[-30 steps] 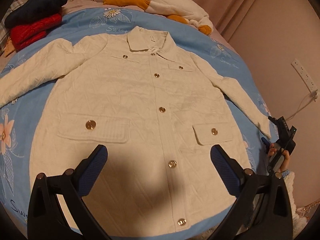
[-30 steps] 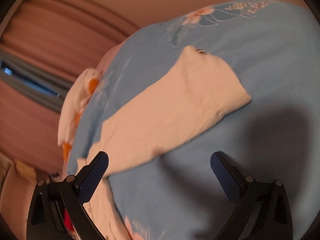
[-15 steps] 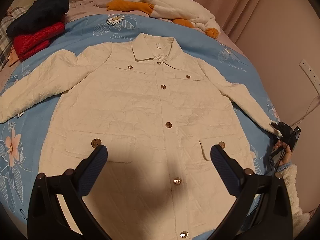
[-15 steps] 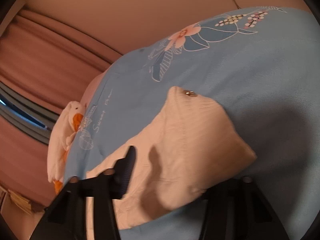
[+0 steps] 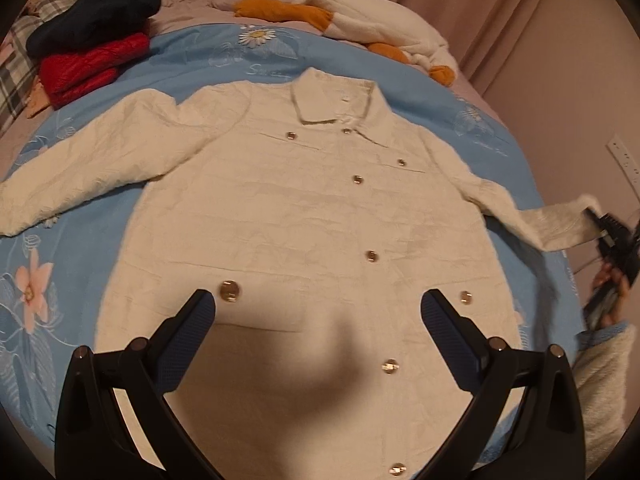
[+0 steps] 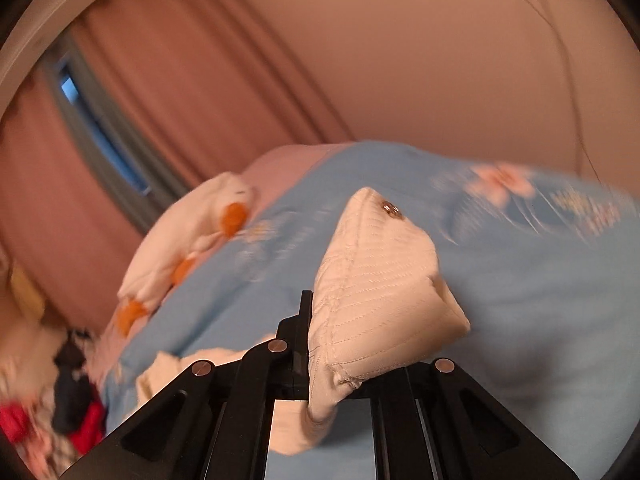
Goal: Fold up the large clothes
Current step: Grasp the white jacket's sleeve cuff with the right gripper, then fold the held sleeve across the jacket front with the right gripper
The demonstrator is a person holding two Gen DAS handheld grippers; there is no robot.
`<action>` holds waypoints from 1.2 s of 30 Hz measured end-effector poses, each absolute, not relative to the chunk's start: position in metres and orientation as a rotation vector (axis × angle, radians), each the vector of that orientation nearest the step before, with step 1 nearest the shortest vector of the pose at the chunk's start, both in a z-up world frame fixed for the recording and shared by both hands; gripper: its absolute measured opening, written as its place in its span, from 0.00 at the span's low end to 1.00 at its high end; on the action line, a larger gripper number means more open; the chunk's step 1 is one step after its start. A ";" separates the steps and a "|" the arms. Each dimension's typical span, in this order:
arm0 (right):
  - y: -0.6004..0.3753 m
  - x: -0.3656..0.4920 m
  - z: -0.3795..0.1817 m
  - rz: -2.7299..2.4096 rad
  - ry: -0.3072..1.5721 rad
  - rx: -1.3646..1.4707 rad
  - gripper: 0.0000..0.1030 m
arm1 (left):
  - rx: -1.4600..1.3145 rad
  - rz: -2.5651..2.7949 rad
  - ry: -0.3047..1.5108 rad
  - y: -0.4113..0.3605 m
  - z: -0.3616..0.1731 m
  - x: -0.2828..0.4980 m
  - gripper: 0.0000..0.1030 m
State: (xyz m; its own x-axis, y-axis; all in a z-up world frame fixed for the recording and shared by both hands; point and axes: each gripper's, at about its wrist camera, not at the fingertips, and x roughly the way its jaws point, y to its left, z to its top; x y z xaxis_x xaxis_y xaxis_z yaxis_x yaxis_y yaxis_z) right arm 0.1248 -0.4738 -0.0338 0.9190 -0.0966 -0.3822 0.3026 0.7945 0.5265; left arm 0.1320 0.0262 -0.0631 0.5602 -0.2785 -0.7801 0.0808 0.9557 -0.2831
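A cream quilted jacket (image 5: 304, 216) with gold buttons lies front-up and spread flat on a blue floral bedspread (image 5: 72, 264). My left gripper (image 5: 318, 320) is open and empty, hovering above the jacket's lower front. My right gripper (image 6: 340, 344) is shut on the cuff (image 6: 372, 280) of the jacket's right-hand sleeve and holds it lifted off the bed. In the left wrist view that gripper (image 5: 612, 236) shows at the far right, with the sleeve (image 5: 560, 228) stretched out to it. The other sleeve (image 5: 92, 172) lies flat to the left.
Folded navy and red garments (image 5: 92, 52) are stacked at the bed's far left. A white and orange plush garment (image 5: 360, 24) lies at the far edge. Curtains and a wall with a power strip (image 5: 622, 158) close in on the right.
My right gripper closed on the sleeve cuff and lifted it off the bedspread. My left gripper drew back a little above the jacket, staying open.
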 end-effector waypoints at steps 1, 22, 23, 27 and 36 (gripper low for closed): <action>-0.461 0.129 -0.022 -0.192 0.350 0.583 0.08 | -0.227 -0.205 0.950 0.032 -0.063 0.133 1.00; -0.092 0.278 -0.023 0.285 0.600 -0.090 0.08 | -0.459 -0.044 0.897 0.169 -0.080 0.129 1.00; -0.074 0.283 -0.038 0.286 0.632 -0.146 0.08 | -0.463 -0.042 0.898 0.172 -0.081 0.130 1.00; -0.041 0.292 -0.086 0.340 0.765 -0.252 0.08 | -0.468 -0.025 0.900 0.179 -0.084 0.136 1.00; -0.044 0.269 -0.095 0.581 0.870 -0.223 0.66 | -0.499 -0.099 0.890 0.159 -0.070 0.171 1.00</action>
